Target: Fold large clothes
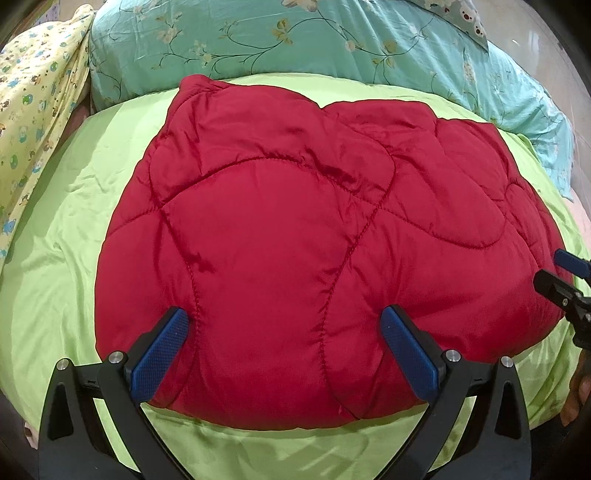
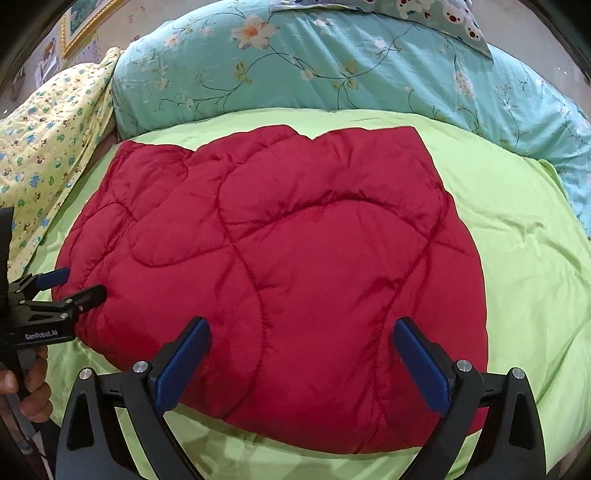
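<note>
A red quilted padded garment (image 1: 295,229) lies folded into a thick, rounded bundle on a lime-green sheet (image 1: 66,236). My left gripper (image 1: 286,326) is open over the bundle's near edge, its blue pads (image 1: 162,354) spread wide with nothing clamped. In the right wrist view the same red garment (image 2: 280,266) fills the middle, and my right gripper (image 2: 301,328) is open over its near edge. Each gripper shows in the other's view: the right gripper (image 1: 552,271) at the garment's right end, the left gripper (image 2: 72,286) at its left end, both open.
A teal floral quilt (image 1: 295,40) is bunched behind the garment. A yellow printed blanket (image 1: 33,110) lies at the far left. A hand (image 2: 33,387) holds the left gripper's handle. A gold-framed picture (image 2: 85,22) hangs on the wall behind.
</note>
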`<state>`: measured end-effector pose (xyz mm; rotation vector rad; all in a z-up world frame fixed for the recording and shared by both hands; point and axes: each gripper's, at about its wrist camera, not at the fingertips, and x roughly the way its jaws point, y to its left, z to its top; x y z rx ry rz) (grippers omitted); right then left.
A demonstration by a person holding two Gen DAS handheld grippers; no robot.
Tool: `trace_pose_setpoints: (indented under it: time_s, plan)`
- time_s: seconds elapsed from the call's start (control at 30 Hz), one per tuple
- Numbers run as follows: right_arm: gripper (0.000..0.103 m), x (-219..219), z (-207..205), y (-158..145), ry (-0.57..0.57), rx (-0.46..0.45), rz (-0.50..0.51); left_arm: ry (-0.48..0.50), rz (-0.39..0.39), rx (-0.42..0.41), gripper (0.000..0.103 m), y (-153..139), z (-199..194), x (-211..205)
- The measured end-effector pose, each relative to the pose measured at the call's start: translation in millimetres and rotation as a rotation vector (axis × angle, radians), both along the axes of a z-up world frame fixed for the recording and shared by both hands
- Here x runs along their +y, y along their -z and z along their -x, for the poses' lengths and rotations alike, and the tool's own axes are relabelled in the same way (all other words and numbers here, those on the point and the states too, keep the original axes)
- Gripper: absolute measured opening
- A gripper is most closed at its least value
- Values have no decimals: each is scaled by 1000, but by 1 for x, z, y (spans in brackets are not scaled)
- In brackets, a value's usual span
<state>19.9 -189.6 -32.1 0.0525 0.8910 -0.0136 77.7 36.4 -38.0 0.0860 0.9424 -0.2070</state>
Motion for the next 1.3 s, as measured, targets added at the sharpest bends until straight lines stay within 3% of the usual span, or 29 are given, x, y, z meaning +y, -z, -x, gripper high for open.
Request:
trace_pose_setpoints:
  time_s: [0.4, 0.6, 0.87, 1.03, 1.3]
  plan:
    - [100, 1, -5, 1, 0, 3, -16, -11, 48, -10, 103, -13, 2, 9]
    - [100, -14, -22, 0, 20, 9, -53, -59, 31, -35, 103, -23, -21, 22]
    - [103, -36, -55, 19, 45, 54, -67, -46, 42, 43, 103, 0, -61, 25]
    - [100, -38, -55, 8, 45, 40, -61, -35, 26, 44, 103, 2, -68, 23]
    - [103, -45, -57, 32, 45, 31, -78, -41, 17, 27, 103, 7, -69, 19]
